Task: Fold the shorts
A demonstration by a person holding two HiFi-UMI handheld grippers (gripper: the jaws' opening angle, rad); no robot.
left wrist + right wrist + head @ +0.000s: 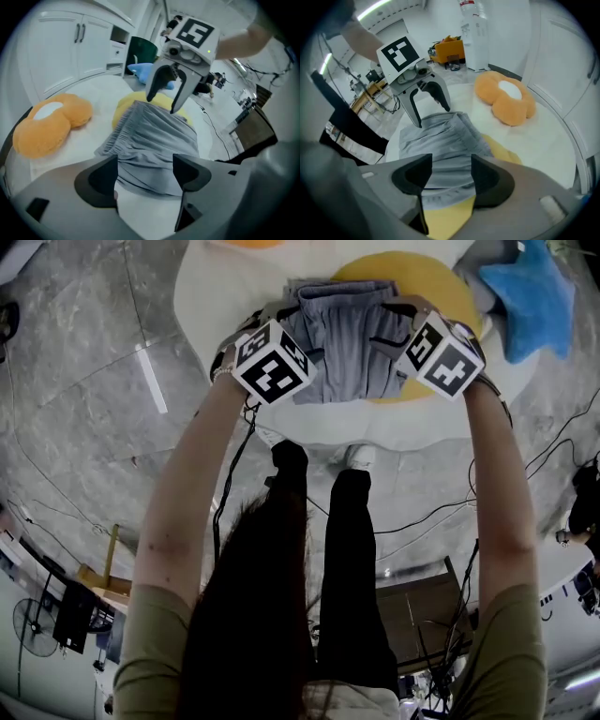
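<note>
Grey shorts point(342, 348) | left gripper point(145, 171) fingers apart | right gripper point(451, 171) fingers apart

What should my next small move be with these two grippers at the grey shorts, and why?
Probably draw both grippers back off the shorts. They already look folded into a compact stack, partly on the yellow cushion, and the jaws of the left gripper and right gripper stand apart around its edges without pressing the cloth.
</note>
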